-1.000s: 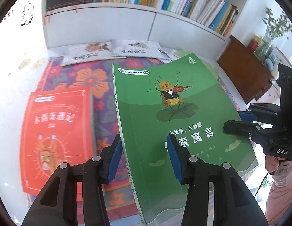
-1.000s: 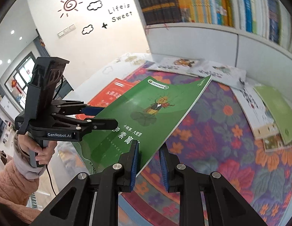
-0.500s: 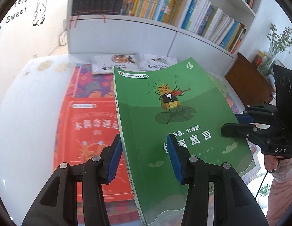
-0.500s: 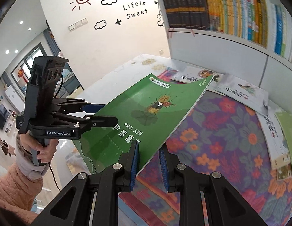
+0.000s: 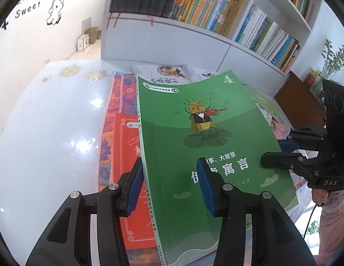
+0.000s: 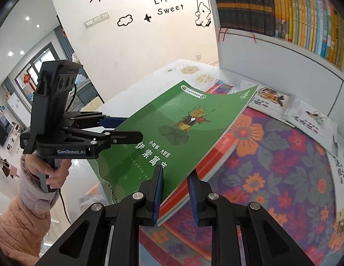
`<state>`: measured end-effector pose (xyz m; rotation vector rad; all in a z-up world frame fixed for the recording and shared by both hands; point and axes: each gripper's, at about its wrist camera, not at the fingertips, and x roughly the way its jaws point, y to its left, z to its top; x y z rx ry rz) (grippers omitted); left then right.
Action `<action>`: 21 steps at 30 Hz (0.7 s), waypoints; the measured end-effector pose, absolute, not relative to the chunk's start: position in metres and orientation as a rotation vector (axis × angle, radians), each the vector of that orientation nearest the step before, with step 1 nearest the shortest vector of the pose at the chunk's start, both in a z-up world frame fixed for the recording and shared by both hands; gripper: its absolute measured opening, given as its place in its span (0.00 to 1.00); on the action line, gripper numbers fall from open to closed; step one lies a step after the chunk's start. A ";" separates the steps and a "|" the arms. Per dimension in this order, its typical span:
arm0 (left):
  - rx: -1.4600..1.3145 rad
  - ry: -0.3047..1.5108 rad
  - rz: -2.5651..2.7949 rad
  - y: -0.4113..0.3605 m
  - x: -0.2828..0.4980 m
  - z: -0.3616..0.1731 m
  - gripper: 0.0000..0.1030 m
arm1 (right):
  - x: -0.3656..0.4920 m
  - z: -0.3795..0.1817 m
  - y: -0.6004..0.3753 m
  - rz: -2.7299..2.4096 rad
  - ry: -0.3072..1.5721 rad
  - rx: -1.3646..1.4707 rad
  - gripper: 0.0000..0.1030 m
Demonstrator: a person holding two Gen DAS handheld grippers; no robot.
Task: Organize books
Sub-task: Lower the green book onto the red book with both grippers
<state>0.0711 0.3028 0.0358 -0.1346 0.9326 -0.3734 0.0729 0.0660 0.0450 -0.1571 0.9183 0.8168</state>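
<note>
We see one green book (image 5: 207, 146) held in the air above the flowered cloth (image 6: 283, 166) on the tabletop (image 5: 50, 122), its long axis running from us toward the bookshelf (image 5: 172, 42), the title's top at the far end. The left tongs (image 5: 169, 186) are clenched on its spine edge, the right tongs (image 6: 175, 196) on the opposite long edge. One red book (image 5: 125, 155) lies flat beneath it. Two white books (image 6: 291, 108) lie along the far edge.
</note>
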 end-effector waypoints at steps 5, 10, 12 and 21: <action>-0.160 0.972 -0.373 0.317 0.081 0.013 0.43 | 0.077 0.028 0.085 0.791 0.933 -0.167 0.20; -0.166 1.017 -0.348 0.323 0.088 -0.010 0.43 | 0.077 0.010 0.100 0.771 0.955 -0.203 0.20; -0.185 1.028 -0.355 0.327 0.087 -0.016 0.43 | 0.080 0.004 0.102 0.773 0.980 -0.195 0.20; -0.173 1.021 -0.345 0.331 0.076 -0.022 0.43 | 0.083 -0.013 0.106 0.766 1.031 -0.199 0.20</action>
